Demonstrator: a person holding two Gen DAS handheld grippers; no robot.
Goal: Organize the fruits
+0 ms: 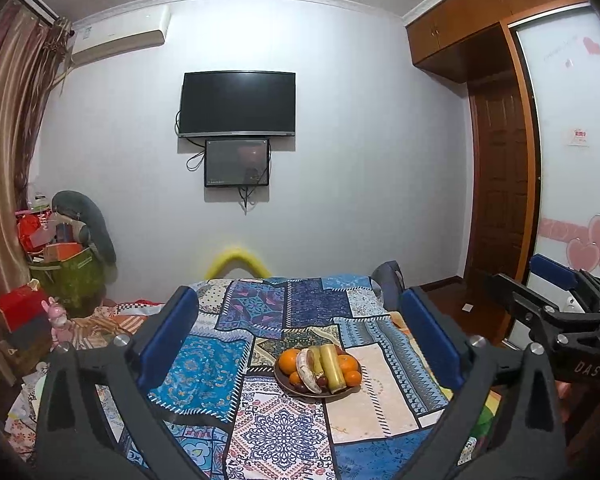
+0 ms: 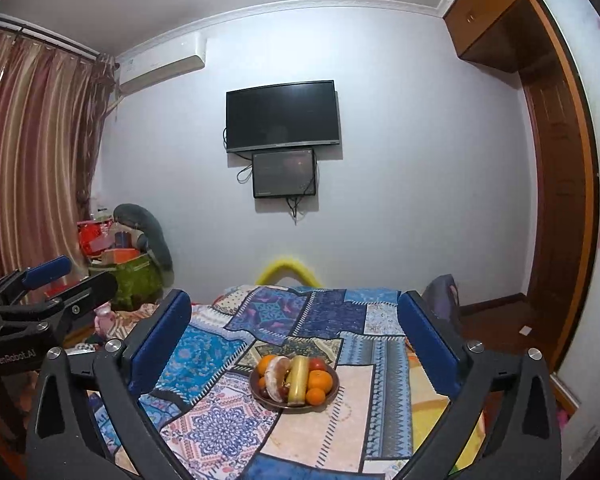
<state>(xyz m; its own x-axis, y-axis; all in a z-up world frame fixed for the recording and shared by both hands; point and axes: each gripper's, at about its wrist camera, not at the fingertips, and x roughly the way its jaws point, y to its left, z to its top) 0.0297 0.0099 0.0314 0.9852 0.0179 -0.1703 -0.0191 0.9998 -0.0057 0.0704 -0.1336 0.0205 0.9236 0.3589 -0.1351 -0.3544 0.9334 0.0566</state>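
Note:
A dark round plate (image 1: 288, 385) sits on the patchwork cloth (image 1: 220, 364) and holds oranges (image 1: 289, 361), bananas (image 1: 333, 366) and small dark red fruits. It also shows in the right wrist view (image 2: 260, 396), with oranges (image 2: 320, 382) and bananas (image 2: 299, 376). My left gripper (image 1: 300, 340) is open and empty, above and short of the plate. My right gripper (image 2: 296, 340) is open and empty, likewise short of the plate. Each gripper shows at the edge of the other's view, the right (image 1: 540, 292) and the left (image 2: 60, 280).
The cloth covers a bed or table that runs toward the far wall. A pile of boxes and bags (image 1: 64, 256) stands at the left by the curtain. A wooden door (image 1: 500, 184) and wardrobe are at the right. A TV (image 1: 238, 104) hangs on the wall.

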